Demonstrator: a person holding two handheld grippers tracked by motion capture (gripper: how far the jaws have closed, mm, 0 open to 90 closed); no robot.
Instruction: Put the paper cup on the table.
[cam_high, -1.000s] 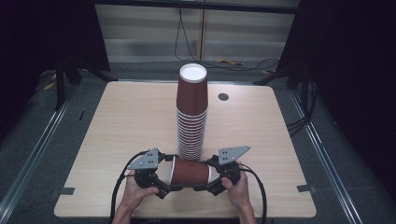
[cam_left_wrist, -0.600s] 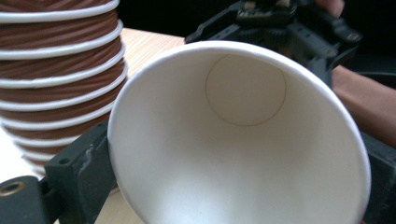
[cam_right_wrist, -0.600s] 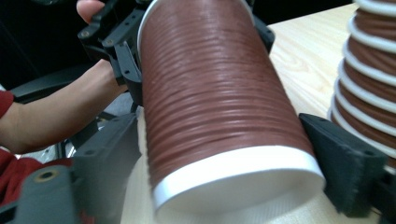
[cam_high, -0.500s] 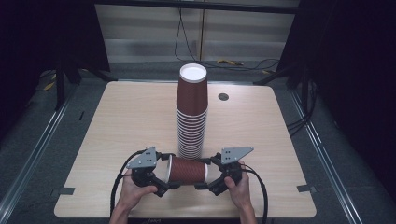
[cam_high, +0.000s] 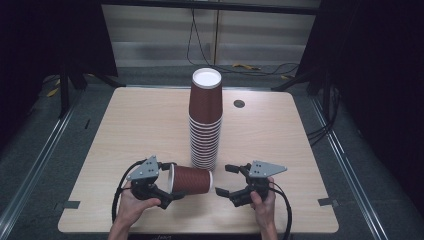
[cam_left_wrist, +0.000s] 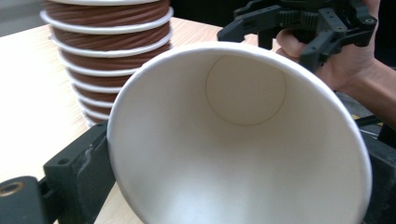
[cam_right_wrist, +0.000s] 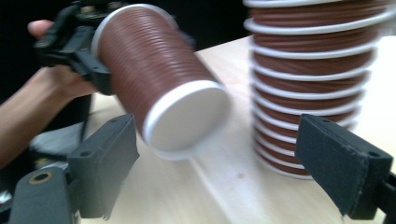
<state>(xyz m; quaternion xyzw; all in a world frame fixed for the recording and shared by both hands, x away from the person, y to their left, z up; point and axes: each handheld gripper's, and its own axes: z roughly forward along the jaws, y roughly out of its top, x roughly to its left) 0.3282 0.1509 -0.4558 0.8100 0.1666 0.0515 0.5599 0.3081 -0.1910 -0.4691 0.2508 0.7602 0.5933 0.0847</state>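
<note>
A brown ribbed paper cup (cam_high: 192, 180) lies sideways above the table's near edge, its white base pointing right. My left gripper (cam_high: 165, 185) is shut on the cup's rim end. In the left gripper view the cup's white inside (cam_left_wrist: 233, 140) sits between my two black jaws. My right gripper (cam_high: 226, 180) stands open just right of the cup's base, apart from it. In the right gripper view the cup (cam_right_wrist: 159, 79) hangs beyond my open right gripper (cam_right_wrist: 229, 163), with nothing between the pads. A tall stack of brown cups (cam_high: 205, 125) stands upside down right behind.
The wooden table (cam_high: 125, 130) has bare room left and right of the stack. A small dark round grommet (cam_high: 239, 103) sits at the back right. Cables trail from both grippers over the near edge. Dark floor and rails surround the table.
My right gripper has drawn away to the right from the cup's base and now stands apart from it. The left gripper still holds the cup in much the same place.
</note>
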